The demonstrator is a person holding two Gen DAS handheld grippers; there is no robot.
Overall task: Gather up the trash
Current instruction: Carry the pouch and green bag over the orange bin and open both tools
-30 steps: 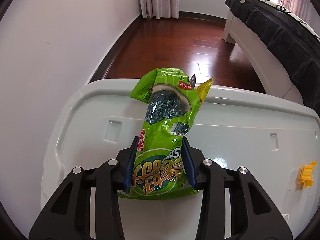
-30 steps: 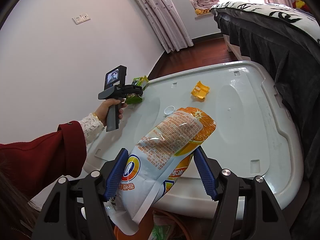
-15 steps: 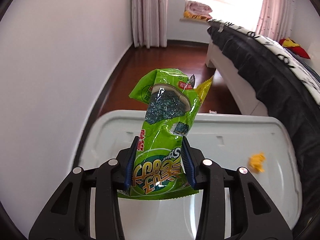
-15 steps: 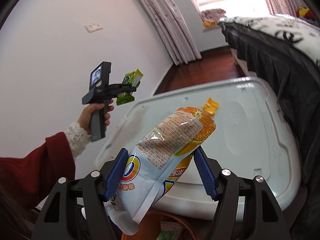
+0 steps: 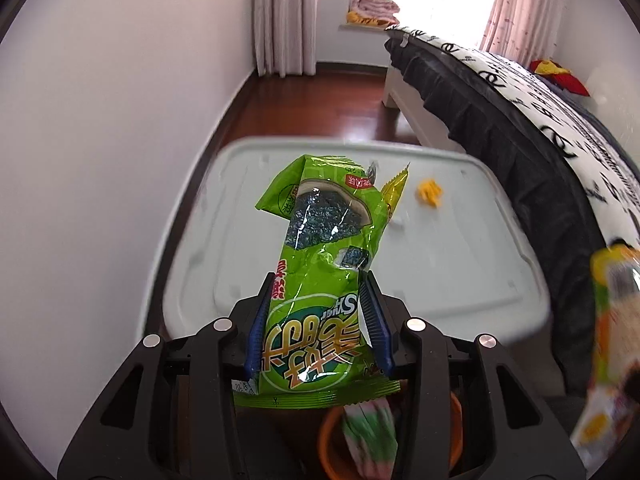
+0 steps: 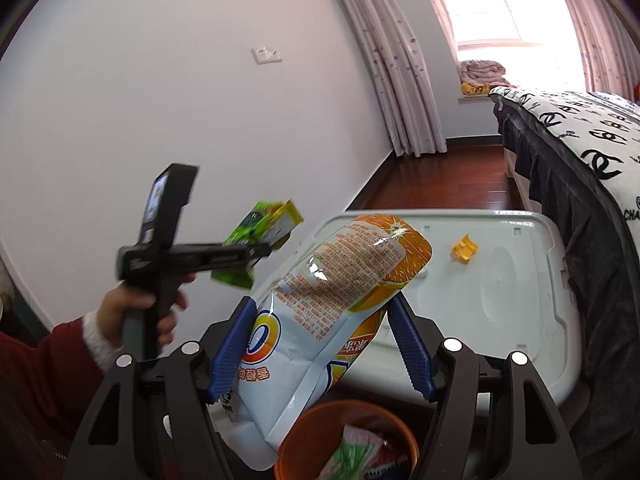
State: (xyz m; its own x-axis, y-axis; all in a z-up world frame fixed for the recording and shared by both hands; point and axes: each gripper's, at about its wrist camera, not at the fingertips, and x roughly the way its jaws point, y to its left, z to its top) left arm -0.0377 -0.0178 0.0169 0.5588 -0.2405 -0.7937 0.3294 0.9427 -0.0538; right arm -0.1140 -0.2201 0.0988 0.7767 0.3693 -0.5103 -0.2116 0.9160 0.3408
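My left gripper (image 5: 318, 292) is shut on a green snack wrapper (image 5: 320, 276), with a yellow wrapper (image 5: 394, 188) sticking out behind it. From the right wrist view that same left gripper (image 6: 260, 254) hangs in the air left of the white lid, the green wrapper (image 6: 256, 226) in it. My right gripper (image 6: 320, 316) is shut on a large white and orange snack bag (image 6: 336, 280), seen blurred at the right edge as the bag (image 5: 612, 344). An orange bin (image 6: 312, 432) with wrappers inside stands just below both grippers, also visible as the bin (image 5: 332, 448).
A white plastic box lid (image 5: 460, 264) carries a small yellow scrap (image 5: 430, 192), the same scrap (image 6: 465, 249) in the right wrist view. A bed with a black-and-white cover (image 6: 592, 152) runs along the right. White wall on the left, dark wooden floor (image 5: 340, 104) beyond. A person's hand (image 6: 132, 312) holds the left gripper.
Both grippers have risen and drawn back from the lid toward the orange bin, which now shows below them. Each still holds its wrapper.
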